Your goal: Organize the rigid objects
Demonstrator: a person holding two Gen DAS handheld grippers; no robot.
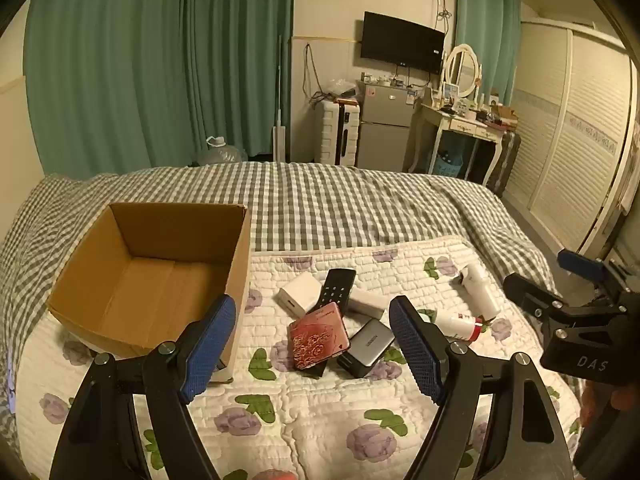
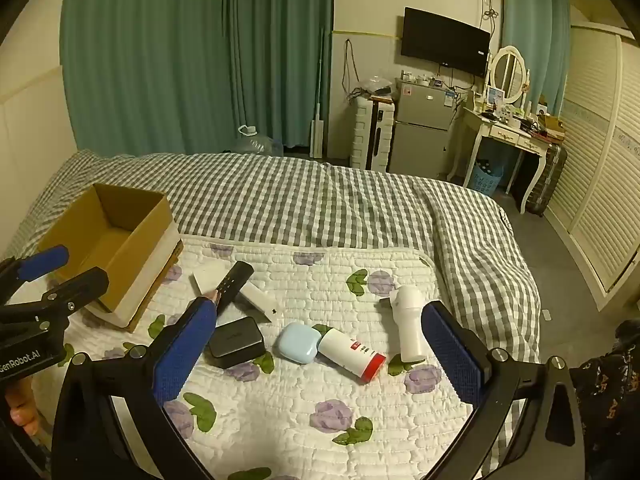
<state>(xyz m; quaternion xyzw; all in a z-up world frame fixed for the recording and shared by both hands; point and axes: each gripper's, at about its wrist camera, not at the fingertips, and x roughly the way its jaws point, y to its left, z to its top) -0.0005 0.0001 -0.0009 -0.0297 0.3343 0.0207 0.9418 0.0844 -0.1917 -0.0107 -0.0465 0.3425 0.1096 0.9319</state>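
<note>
An empty cardboard box [image 1: 152, 276] [image 2: 116, 248] stands on the bed's left. Beside it on the floral quilt lie a white cube [image 1: 298, 292], a black remote [image 1: 336, 286] [image 2: 234, 282], a white bar [image 1: 366, 302] [image 2: 260, 298], a red patterned case [image 1: 318, 336], a dark hard drive [image 1: 366, 342] [image 2: 236, 340], a light blue case [image 2: 298, 342], a red-capped white bottle [image 1: 460, 326] [image 2: 352, 354] and a white handheld device [image 1: 478, 288] [image 2: 408, 322]. My left gripper [image 1: 312, 354] is open above the red case. My right gripper [image 2: 320, 364] is open above the bottle.
The floral quilt [image 2: 280, 408] lies on a grey checked bedspread [image 1: 340, 200]. Beyond the bed stand green curtains, a water jug [image 1: 220, 152], a white suitcase, a small fridge [image 1: 386, 128], a dressing table [image 1: 468, 120] and wardrobe doors at right.
</note>
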